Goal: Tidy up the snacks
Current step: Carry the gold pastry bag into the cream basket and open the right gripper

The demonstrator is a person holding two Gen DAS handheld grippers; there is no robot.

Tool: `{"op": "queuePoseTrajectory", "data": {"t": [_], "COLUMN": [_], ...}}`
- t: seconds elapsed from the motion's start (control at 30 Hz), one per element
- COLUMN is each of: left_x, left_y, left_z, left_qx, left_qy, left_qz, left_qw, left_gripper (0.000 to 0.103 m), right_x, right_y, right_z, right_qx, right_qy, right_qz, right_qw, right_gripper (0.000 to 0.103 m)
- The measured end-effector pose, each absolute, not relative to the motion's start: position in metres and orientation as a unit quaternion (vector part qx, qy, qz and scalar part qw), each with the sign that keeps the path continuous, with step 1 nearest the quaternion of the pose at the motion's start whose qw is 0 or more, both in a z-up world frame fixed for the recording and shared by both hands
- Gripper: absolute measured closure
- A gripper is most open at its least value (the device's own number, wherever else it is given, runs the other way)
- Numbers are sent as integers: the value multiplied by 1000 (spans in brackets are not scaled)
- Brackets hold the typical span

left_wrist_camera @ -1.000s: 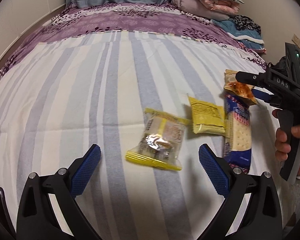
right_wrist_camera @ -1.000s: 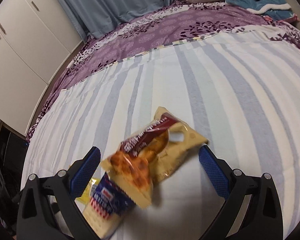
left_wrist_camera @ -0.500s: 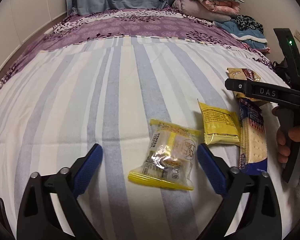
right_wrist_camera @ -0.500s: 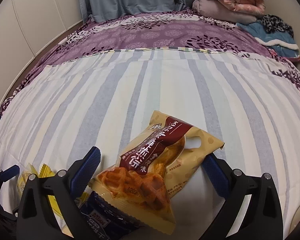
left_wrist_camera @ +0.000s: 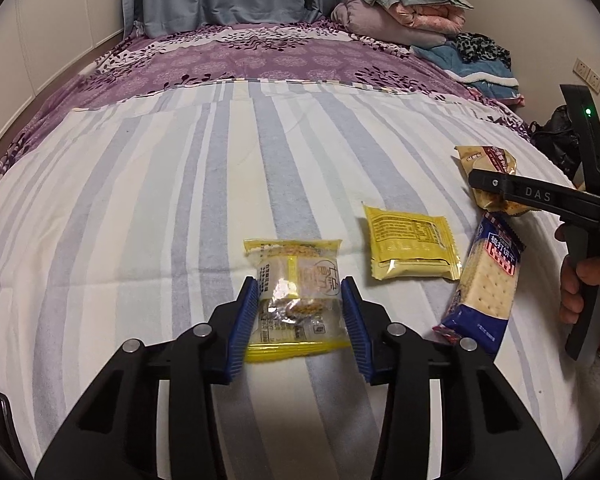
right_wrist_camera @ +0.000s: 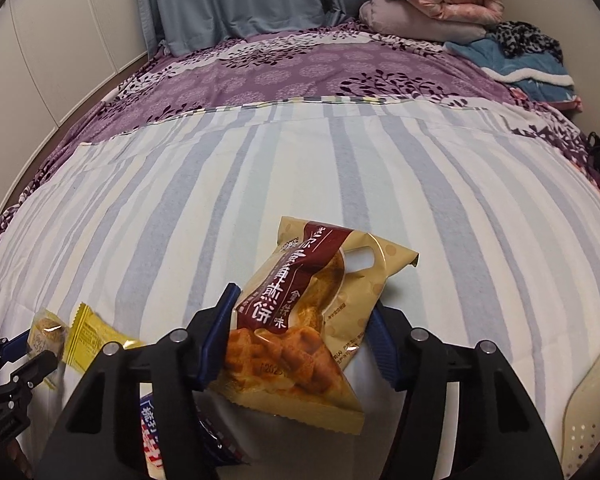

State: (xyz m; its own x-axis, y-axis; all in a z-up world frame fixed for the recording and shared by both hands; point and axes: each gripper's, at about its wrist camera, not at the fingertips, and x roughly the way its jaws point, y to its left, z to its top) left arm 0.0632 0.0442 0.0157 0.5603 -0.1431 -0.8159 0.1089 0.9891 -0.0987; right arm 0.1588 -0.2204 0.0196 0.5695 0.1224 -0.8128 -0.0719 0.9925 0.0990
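Note:
Four snack packs lie on the striped bed cover. My left gripper (left_wrist_camera: 299,312) has closed onto a clear yellow-edged cake pack (left_wrist_camera: 296,304), its blue pads touching both sides. Right of it lie a flat yellow packet (left_wrist_camera: 412,248) and a blue cracker pack (left_wrist_camera: 486,292). My right gripper (right_wrist_camera: 300,334) has closed onto a tan waffle bag (right_wrist_camera: 312,320) with a dark red label, pads against its sides. The waffle bag (left_wrist_camera: 488,160) also shows at the far right of the left wrist view, partly behind the right gripper's body. The cracker pack (right_wrist_camera: 152,436) lies under the right gripper.
The striped cover (left_wrist_camera: 180,184) reaches back to a purple floral quilt (left_wrist_camera: 260,60). Folded blankets and clothes (left_wrist_camera: 412,12) are piled at the far right. A white perforated object (right_wrist_camera: 592,408) sits at the right edge. Cupboards line the left wall.
Both grippers were wide open around their packs and have closed in on them. The left gripper also moved forward over the cake pack.

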Motion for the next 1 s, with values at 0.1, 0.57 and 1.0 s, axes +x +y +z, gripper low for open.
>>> {"op": "queuePoseTrajectory", "data": {"t": [0.1,0.57,1.0], "left_x": [60,41,52], "left_y": [46,52,48], "left_z": [17,41,9], "left_qx": [-30,-33,-28], "left_qy": [466,446,468], "left_qz": [-78,-78,-71], "left_qw": [881,891,881], "left_gripper": [60,64,58], "right_x": [146,97,65], "right_y": [-230,-255,-260], "right_z": [26,70,84], "right_qx": [36,70,72], "right_qy": [455,409,399], "right_qz": [54,56,58], "right_qw": [888,908,912], "right_gripper": [47,47,47]}}
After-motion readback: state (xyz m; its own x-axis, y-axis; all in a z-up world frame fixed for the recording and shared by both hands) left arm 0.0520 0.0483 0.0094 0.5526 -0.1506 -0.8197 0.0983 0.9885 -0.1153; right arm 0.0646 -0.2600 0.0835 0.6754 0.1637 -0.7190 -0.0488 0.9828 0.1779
